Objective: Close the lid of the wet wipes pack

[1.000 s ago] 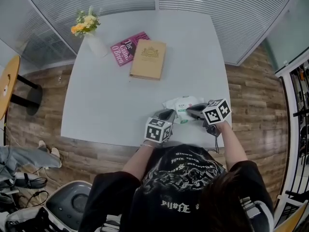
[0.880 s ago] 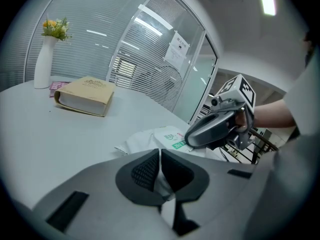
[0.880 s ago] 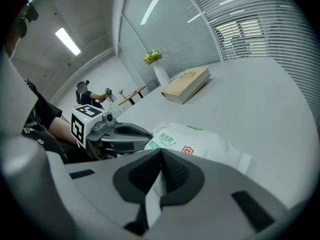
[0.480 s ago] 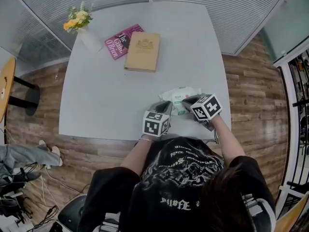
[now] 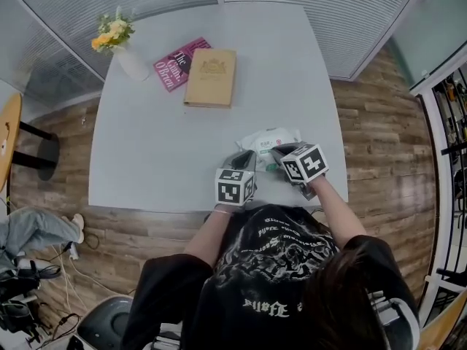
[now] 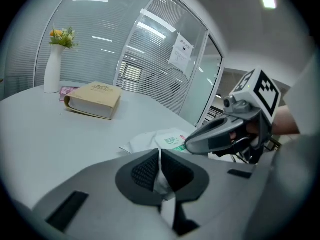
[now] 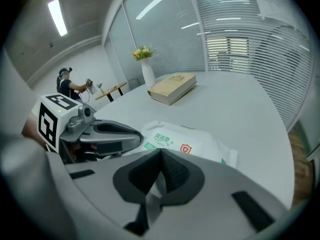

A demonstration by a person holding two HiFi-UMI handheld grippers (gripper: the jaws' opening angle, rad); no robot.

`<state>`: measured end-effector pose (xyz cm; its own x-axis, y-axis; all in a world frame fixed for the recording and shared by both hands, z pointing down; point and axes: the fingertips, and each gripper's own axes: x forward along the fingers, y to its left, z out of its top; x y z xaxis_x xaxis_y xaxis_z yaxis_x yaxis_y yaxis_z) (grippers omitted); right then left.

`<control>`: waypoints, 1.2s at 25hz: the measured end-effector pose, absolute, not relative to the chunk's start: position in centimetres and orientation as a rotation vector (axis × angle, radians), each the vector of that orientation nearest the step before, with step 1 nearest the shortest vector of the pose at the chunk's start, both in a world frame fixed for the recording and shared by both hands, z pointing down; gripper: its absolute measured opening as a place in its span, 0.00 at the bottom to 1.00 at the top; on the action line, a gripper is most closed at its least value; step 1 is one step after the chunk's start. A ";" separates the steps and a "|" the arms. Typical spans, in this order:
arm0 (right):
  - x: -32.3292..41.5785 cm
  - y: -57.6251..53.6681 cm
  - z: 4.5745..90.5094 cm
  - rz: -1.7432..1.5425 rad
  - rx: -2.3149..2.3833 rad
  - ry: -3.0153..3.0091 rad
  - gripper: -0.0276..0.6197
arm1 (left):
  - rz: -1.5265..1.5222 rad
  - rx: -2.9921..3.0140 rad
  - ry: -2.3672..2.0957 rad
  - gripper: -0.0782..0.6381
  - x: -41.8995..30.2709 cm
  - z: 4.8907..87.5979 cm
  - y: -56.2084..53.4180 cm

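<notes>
The white wet wipes pack with green print lies near the front right of the pale grey table. Both grippers meet at its near end. My left gripper is shut, its tips at the pack's near left corner. My right gripper is shut too, angled down over the pack's near right part. Nothing sits between either pair of jaws. The pack's label side faces up and looks flat; the grippers hide its near end in the head view.
A tan book lies on a magenta one at the back of the table, beside a white vase of flowers. The table's front edge runs just behind the grippers. Glass partitions with blinds enclose the far side.
The right gripper has tipped further down over the pack's near right end. The left gripper has kept its place. The head view has drifted a little.
</notes>
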<state>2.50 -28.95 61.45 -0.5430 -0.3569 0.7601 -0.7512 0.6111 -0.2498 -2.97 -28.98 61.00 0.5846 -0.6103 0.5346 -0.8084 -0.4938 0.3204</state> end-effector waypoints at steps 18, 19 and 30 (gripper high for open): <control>9.2 -27.9 51.4 0.335 1.648 -2.360 0.04 | 0.191 2.539 -1.366 0.13 -5.6 50.1 -28.4; 9.1 -27.7 51.4 0.318 1.648 -2.357 0.04 | 0.188 2.545 -1.375 0.13 -5.7 49.9 -28.4; 7.1 -28.2 50.8 0.195 1.642 -2.311 0.04 | 0.203 2.586 -1.386 0.13 -6.4 49.5 -28.7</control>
<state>7.15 -28.21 50.75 -0.3022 -0.8987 0.3177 -0.9392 0.3377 0.0619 -6.38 -28.74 49.54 0.5510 -0.8065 0.2143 -0.8341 -0.5405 0.1107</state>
